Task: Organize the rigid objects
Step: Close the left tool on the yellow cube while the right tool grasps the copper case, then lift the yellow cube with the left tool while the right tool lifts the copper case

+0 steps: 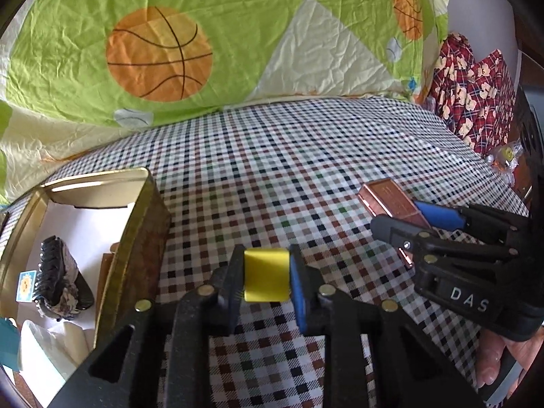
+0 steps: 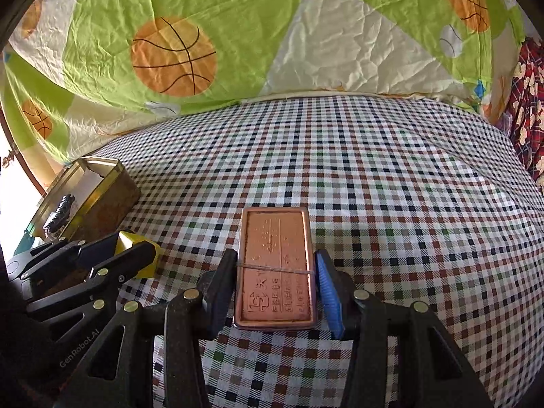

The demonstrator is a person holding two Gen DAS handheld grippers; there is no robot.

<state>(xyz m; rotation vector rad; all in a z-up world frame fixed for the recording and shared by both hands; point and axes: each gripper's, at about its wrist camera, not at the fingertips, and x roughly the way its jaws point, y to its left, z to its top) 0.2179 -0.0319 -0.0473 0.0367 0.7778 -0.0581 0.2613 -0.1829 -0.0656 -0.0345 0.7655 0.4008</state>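
A small yellow block sits between the pads of my left gripper, which is shut on it just above the checked cloth. From the right wrist view the same yellow block shows at the left inside the left gripper. A flat copper-coloured tin with embossed writing and a band around it is clamped in my right gripper. The left wrist view shows that copper tin at the right in the right gripper.
An open gold metal box stands at the left and holds a dark hair claw and papers; the box also shows in the right wrist view. A green basketball quilt lies behind the checked cloth. Red patterned fabric lies far right.
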